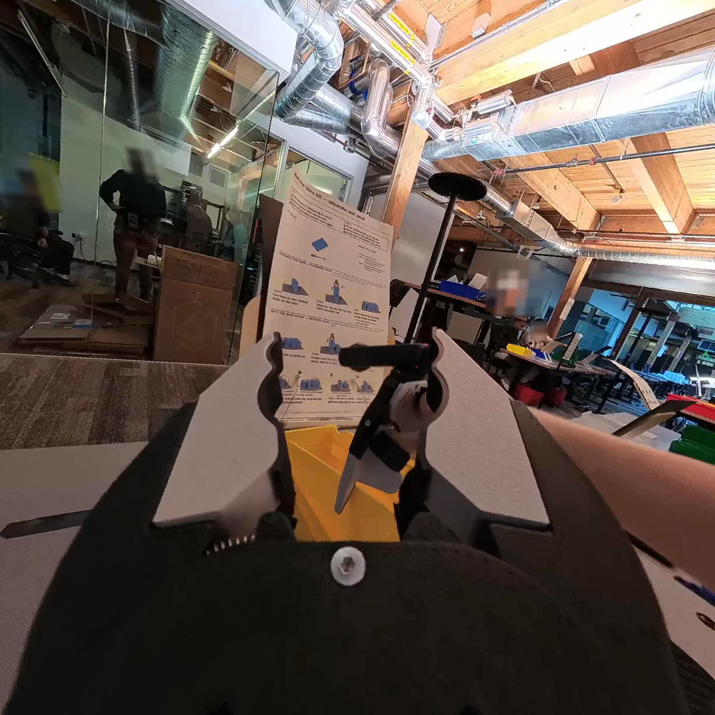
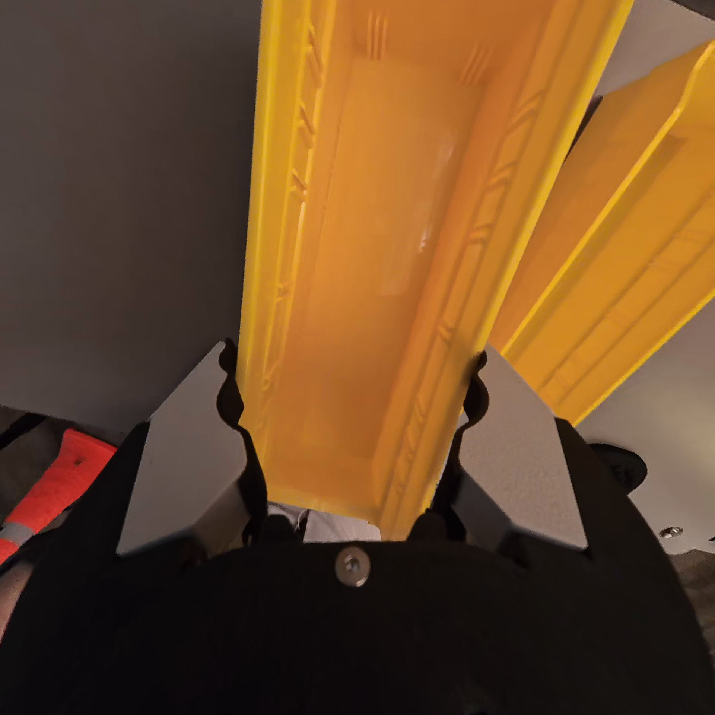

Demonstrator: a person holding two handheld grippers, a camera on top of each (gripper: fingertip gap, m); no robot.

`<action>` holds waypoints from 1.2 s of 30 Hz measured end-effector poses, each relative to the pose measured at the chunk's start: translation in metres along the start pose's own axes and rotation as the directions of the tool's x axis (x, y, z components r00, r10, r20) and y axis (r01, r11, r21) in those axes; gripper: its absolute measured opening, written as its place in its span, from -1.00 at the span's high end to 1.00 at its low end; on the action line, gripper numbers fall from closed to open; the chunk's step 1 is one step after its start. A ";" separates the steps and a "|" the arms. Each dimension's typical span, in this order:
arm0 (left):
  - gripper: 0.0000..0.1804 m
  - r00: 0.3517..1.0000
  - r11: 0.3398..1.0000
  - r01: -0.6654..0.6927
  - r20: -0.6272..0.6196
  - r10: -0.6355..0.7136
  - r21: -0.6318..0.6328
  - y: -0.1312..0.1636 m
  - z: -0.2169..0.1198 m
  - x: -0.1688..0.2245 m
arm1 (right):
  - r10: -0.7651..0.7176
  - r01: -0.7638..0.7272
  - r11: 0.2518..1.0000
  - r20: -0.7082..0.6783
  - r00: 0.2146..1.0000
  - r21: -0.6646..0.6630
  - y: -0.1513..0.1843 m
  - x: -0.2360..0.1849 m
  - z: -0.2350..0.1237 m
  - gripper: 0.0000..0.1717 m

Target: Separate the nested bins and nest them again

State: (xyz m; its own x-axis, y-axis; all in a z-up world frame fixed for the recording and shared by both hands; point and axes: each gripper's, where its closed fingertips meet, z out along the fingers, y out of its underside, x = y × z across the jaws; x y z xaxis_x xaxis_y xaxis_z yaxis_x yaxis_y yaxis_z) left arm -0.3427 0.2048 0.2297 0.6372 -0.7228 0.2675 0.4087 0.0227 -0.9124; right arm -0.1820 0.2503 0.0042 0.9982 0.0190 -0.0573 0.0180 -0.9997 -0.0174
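In the right wrist view a long yellow bin (image 2: 387, 232) runs away from me between the fingers of my right gripper (image 2: 354, 348). Its black pads touch the bin's two long outer sides, so it is shut on the bin. Doubled rim lines along the sides suggest another bin nested inside. A second yellow bin (image 2: 619, 232) lies at an angle to its right. In the left wrist view my left gripper (image 1: 356, 336) is open and empty, tilted up towards the room. The yellow bin (image 1: 321, 464) sits low between its fingers, with my right gripper (image 1: 390, 425) reaching down onto it.
A dark grey mat (image 2: 116, 193) lies left of the bin. An instruction sheet (image 1: 329, 290) stands behind it, with a black stand pole (image 1: 437, 251) beside. A forearm (image 1: 619, 483) crosses the right. Red and green bins (image 1: 692, 437) sit far right. An orange-red thing (image 2: 50, 499) lies lower left.
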 end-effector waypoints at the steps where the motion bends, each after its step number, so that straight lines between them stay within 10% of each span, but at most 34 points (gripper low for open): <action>1: 0.17 1.000 1.000 -0.001 -0.010 0.001 -0.001 0.000 0.001 0.003 | -0.005 0.005 1.000 0.003 1.000 -0.010 0.003 0.001 -0.009 -0.39; 8: 0.17 0.998 1.000 -0.027 -0.057 0.026 -0.015 0.004 0.006 0.022 | -0.028 0.021 0.995 0.073 0.997 0.093 0.015 0.026 -0.093 -0.38; 16: 0.18 0.995 0.999 -0.030 -0.097 0.028 -0.013 0.003 0.006 0.035 | 0.074 -0.083 0.971 0.051 0.996 0.224 0.052 0.148 -0.148 -0.39; 26: 0.18 0.988 0.997 -0.058 -0.145 0.051 -0.044 0.012 0.013 0.054 | 0.216 -0.187 0.940 -0.076 0.973 0.284 0.091 0.326 -0.046 -0.37; 36: 0.18 0.983 0.994 -0.082 -0.169 0.069 -0.072 0.020 0.020 0.067 | 0.194 -0.181 0.922 -0.005 0.981 0.341 0.080 0.345 0.047 -0.36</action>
State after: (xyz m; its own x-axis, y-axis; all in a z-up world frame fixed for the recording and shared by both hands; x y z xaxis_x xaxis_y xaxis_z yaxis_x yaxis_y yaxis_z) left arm -0.2785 0.1705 0.2357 0.5445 -0.8256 0.1478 0.3065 0.0319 -0.9513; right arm 0.1614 0.1777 -0.0644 0.9830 -0.1753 -0.0546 -0.1833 -0.9200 -0.3464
